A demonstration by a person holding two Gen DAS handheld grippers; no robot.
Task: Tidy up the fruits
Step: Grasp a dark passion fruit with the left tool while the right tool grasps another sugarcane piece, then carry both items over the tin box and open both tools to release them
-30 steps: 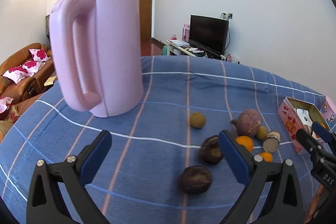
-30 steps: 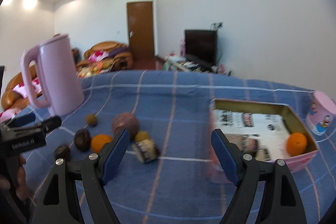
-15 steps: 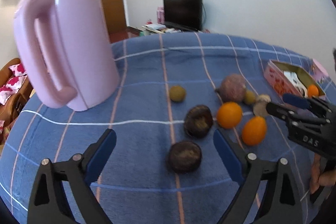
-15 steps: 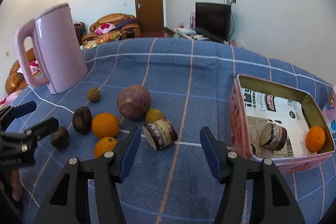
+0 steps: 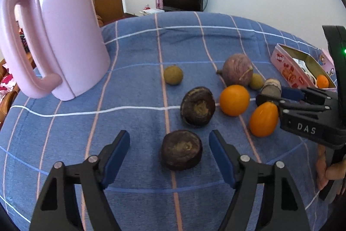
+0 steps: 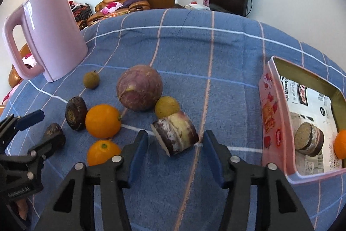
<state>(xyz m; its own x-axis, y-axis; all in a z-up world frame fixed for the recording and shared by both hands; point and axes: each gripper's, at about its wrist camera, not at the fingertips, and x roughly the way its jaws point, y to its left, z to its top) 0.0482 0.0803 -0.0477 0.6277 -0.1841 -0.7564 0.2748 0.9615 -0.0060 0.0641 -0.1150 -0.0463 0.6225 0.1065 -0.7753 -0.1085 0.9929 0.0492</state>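
Fruits lie loose on the blue checked cloth. My left gripper [image 5: 169, 144] is open, its fingers on either side of a dark brown fruit [image 5: 181, 149]. A second dark fruit [image 5: 197, 108], two oranges [image 5: 234, 100] [image 5: 262, 119], a purple round fruit [image 5: 237, 69] and small green-brown ones [image 5: 173, 75] lie beyond. My right gripper [image 6: 175, 146] is open around a cut purple-and-cream piece [image 6: 176, 135]. The pink tin [image 6: 273, 114] at the right holds a similar piece [image 6: 309, 139] and an orange [image 6: 341, 147].
A tall pink kettle [image 5: 64, 36] stands at the left on the cloth. The right gripper's body [image 5: 311, 116] shows at the right of the left wrist view. A TV, a door and sofas are behind.
Both grippers have moved forward and down toward the fruits. The left one now straddles the near dark fruit, the right one the cut piece. Both jaws are narrower than before.
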